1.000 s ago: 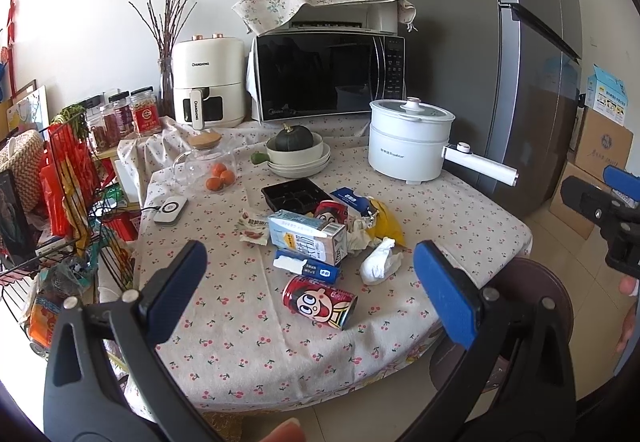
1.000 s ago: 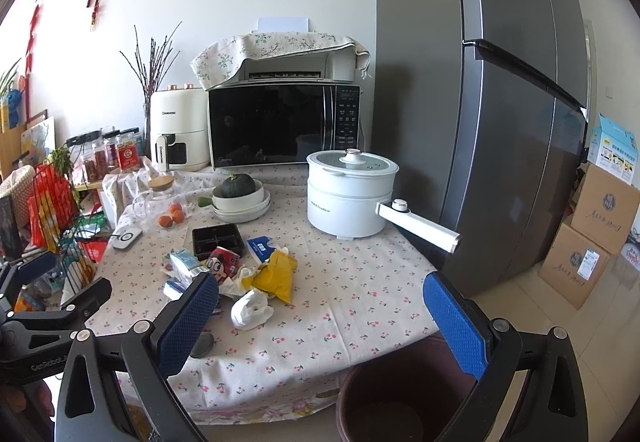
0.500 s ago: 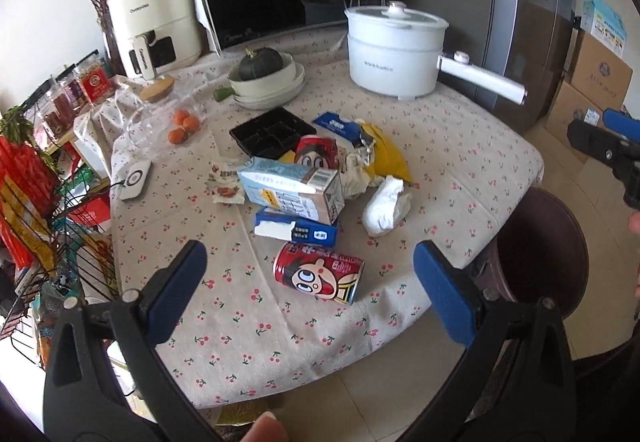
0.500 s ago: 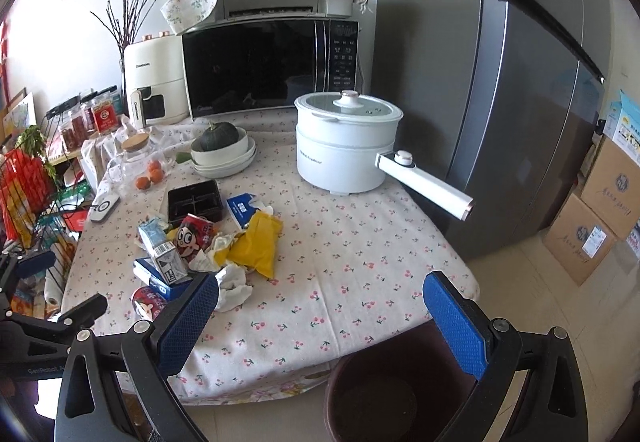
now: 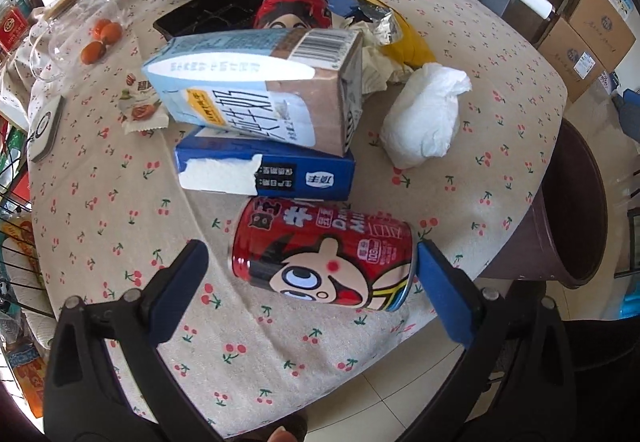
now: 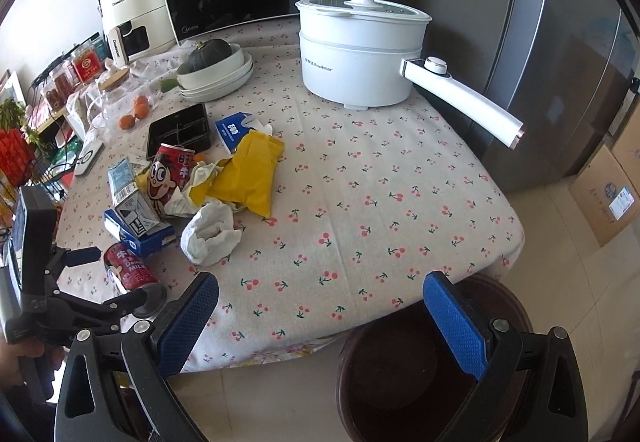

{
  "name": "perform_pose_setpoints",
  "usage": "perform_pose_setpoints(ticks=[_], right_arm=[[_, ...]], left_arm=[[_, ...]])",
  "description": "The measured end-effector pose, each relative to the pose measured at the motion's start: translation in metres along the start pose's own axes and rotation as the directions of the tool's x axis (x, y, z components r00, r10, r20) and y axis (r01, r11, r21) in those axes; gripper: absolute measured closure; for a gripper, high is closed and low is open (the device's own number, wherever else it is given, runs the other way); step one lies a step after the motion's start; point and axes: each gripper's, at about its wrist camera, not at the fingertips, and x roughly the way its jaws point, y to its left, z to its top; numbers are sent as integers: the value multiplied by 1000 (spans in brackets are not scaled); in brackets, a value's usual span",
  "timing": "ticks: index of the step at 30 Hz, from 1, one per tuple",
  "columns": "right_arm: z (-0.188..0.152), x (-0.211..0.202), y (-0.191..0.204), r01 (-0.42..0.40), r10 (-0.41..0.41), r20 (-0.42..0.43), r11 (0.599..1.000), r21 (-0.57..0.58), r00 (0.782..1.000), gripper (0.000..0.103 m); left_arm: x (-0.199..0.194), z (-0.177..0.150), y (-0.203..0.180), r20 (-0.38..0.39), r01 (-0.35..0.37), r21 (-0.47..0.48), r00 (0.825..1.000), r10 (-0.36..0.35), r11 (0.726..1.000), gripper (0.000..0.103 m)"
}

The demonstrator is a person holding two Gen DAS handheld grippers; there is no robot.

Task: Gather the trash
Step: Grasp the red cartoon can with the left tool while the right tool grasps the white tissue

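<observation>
Nearest the table edge: red can (image 5: pixel 324 256) on its side, between the spread fingers of the left gripper (image 5: pixel 312 282); right finger (image 5: pixel 444 294) at the can's rim, contact unclear.
Left gripper: open, holding nothing.
Behind the can: blue box (image 5: pixel 268 172), milk carton (image 5: pixel 260 86) on top.
Right of these: white tissue wad (image 5: pixel 424 118).
Right gripper (image 6: pixel 320 322): open, empty, above brown bin (image 6: pixel 400 370).
Far: white pot (image 6: pixel 360 54).
</observation>
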Motion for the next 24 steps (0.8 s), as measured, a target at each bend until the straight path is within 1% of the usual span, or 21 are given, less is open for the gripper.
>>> perform_pose_setpoints(ticks=[2, 3, 8, 11, 17, 22, 24], right_arm=[[3, 8, 5, 0, -1, -19, 1000, -6, 1000, 0], [4, 12, 8, 0, 0, -29, 1000, -12, 1000, 0], [9, 36, 24, -29, 29, -90, 1000, -3, 995, 0], [10, 53, 37, -62, 64, -132, 998, 18, 989, 0], [14, 87, 73, -98, 94, -180, 995, -13, 979, 2], [21, 108, 93, -163, 160, -178, 987, 1, 971, 12], [23, 114, 99, -166, 165, -171, 986, 6, 971, 22]], left_arm=[[2, 1, 1, -5, 24, -12, 1000, -24, 1000, 7], [2, 2, 1, -7, 37, -12, 999, -37, 999, 13], [-3, 0, 7, 2, 44, -28, 999, -44, 999, 13], [-15, -2, 19, 34, 47, -61, 998, -45, 997, 13], [-33, -14, 43, 83, 24, -107, 996, -16, 994, 13], [-39, -23, 58, 88, 20, -127, 996, -9, 992, 13], [-42, -27, 61, 90, 21, -129, 996, -9, 991, 13]])
